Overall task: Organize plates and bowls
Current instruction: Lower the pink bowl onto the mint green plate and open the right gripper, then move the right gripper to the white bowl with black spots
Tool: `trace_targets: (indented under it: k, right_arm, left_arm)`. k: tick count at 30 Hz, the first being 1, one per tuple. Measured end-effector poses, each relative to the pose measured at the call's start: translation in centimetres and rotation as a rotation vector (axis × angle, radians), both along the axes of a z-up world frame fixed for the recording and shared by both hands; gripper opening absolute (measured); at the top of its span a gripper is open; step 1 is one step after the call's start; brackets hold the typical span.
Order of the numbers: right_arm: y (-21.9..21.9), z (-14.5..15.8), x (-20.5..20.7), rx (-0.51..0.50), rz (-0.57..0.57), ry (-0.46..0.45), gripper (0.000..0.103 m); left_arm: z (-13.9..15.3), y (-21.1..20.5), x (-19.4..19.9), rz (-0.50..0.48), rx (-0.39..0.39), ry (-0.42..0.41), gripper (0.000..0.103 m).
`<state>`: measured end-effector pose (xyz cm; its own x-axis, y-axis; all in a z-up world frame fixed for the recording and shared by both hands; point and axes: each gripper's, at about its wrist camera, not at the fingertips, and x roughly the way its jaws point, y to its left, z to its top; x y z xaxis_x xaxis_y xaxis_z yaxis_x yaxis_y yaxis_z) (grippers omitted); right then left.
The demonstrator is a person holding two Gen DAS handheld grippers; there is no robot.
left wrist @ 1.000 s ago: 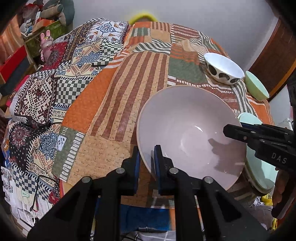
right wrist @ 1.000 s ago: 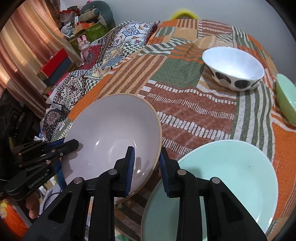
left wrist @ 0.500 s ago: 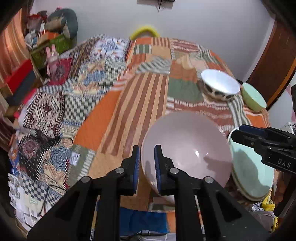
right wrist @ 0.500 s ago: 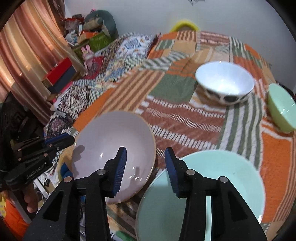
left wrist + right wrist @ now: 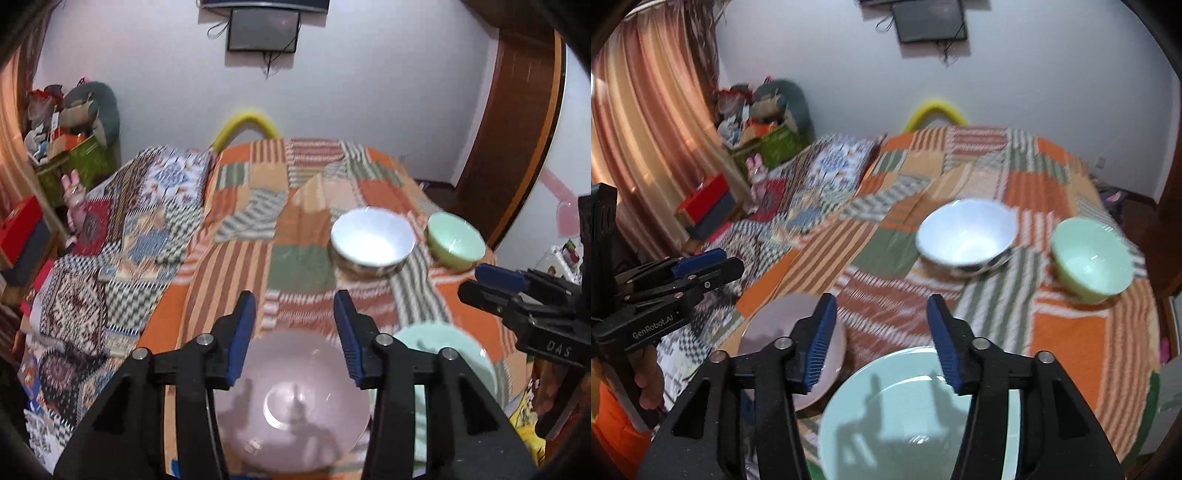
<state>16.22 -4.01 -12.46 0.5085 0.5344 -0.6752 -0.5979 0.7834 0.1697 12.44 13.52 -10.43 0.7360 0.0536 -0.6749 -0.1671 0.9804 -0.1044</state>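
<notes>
Left tool (image 5: pixel 294 332): jaws standing apart after just opening, gripping nothing, hovering over the wide pale pink ceramic plate (image 5: pixel 295 402).
Right tool (image 5: pixel 878 338): likewise parted and empty, above the mint green plate (image 5: pixel 916 413).
Plates: lying side by side on the patchwork-covered counter (image 5: pixel 1067 332).
Handling: probably stiff, glossy, breakable; gripping the rim seems best.

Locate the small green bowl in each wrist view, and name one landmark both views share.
Left wrist view: the small green bowl sits right of centre, beside the white bowl.
Right wrist view: the small green bowl sits at the right, again just right of the white bowl.
Shared landmark: the yellow arch beyond the far edge of the patchwork cloth.
</notes>
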Motion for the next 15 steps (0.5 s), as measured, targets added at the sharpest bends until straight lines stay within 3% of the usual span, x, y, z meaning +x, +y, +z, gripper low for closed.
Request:
trace_targets:
  k: [8,15]
  right_arm:
    - [-3.5,2.0,3.4,0.035,-0.096,-0.061,0.053]
    - [-4.3,1.2,7.1,0.032,-0.148,-0.050,0.053]
  left_arm:
    - [1.5,-2.0,6.0,-0.067,0.028,-0.018,0.053]
    - [-0.9,-2.0,12.2,-0.084,-0.006,0.051,0.053]
